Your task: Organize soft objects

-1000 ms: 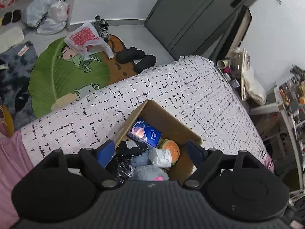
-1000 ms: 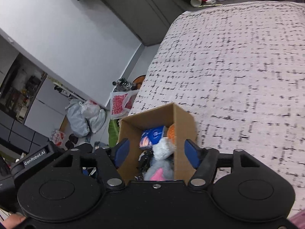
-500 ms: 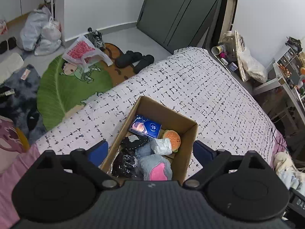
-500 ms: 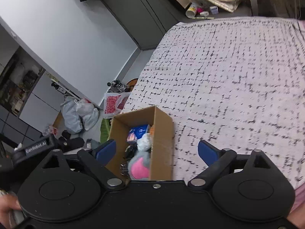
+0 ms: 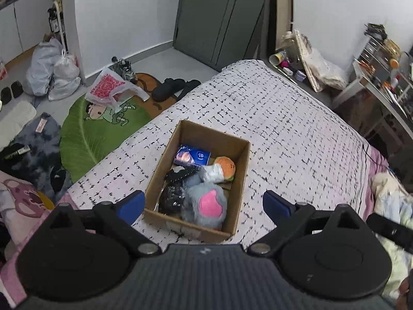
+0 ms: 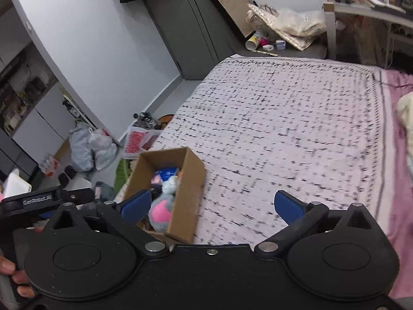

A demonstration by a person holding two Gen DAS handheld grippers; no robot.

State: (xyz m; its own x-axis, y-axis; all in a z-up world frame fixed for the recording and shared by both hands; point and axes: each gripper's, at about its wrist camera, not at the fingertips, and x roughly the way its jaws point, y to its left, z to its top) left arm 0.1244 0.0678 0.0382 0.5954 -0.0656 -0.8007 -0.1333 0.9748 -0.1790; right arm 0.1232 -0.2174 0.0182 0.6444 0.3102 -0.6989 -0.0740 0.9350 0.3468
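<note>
Box [image 5: 240, 180]: on bed [image 5: 296, 129], near its floor-side edge, filled with plush [image 5: 206, 204].
Left gripper [image 5: 204, 204]: jaws opening, holding nothing.
Right gripper [image 6: 210, 204]: jaws opening, holding nothing.
Floor: bags [image 5: 51, 69], rug [image 5: 95, 126], slippers [image 5: 170, 89].

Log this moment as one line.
left claw: opening, empty | right claw: opening, empty | box: on bed, toys inside | plush: in box
</note>
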